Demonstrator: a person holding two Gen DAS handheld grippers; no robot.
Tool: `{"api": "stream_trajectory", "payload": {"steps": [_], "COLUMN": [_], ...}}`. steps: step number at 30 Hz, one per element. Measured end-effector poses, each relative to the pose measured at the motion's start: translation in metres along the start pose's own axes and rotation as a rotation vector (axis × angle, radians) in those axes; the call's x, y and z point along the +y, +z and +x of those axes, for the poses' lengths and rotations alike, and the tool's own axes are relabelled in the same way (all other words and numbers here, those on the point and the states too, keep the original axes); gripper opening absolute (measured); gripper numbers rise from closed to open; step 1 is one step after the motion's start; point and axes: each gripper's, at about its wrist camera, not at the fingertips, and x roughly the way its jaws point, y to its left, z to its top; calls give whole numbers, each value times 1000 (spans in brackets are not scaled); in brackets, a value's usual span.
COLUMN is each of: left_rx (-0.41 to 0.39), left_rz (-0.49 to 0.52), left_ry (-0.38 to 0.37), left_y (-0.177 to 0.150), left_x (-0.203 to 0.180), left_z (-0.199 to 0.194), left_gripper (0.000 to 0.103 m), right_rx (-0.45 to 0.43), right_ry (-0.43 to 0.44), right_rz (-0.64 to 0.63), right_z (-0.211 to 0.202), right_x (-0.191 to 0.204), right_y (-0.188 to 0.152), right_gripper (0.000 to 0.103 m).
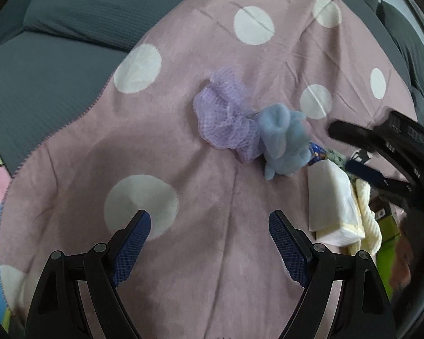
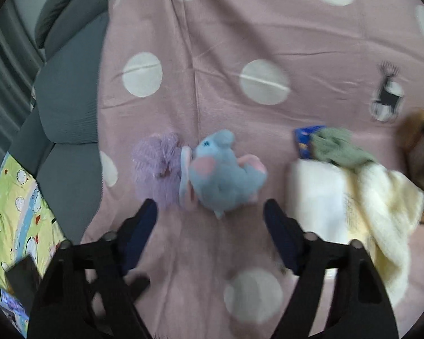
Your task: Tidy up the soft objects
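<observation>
A pink polka-dot blanket (image 2: 217,42) over a grey sofa (image 2: 67,107) – ahead of the jaws, lilac mesh pouf (image 2: 155,166) touching blue plush toy (image 2: 223,172); right, white tissue pack (image 2: 316,197).

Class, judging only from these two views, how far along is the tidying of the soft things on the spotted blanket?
Done: nothing clearly sorted. The purple mesh pouf and blue plush toy lie touching on the pink blanket; cream knit and green cloth sit heaped. In hand: nothing; the right tool is open just short of the plush, the left tool open. Left: everything.
</observation>
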Motion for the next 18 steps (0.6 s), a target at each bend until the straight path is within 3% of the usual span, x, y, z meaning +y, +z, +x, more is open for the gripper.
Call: {"api": "stream_trajectory", "payload": {"steps": [2, 4, 8, 10, 14, 18], "left_rx": [13, 28, 11, 12, 12, 15], "left_rz": [-12, -24, -28, -32, -31, -28], "left_ry": [1, 5, 14, 2, 7, 14], "left_y": [1, 2, 5, 4, 2, -5], "left_x": [4, 8, 11, 12, 13, 13], "left_z": [7, 11, 10, 9, 6, -5], "left_gripper": [86, 86, 86, 86, 86, 86], "right_rx": [15, 30, 31, 13, -15, -51], "right_ry": [-21, -30, 2, -6, -7, 44], "right_rz": [-2, 5, 48, 36, 40, 50], "right_z": [19, 39, 57, 56, 41, -9], "right_x": [3, 3, -3, -1, 2, 2], "right_y": [9, 17, 19, 19, 15, 3], "right_gripper": [62, 45, 39, 28, 25, 25]}}
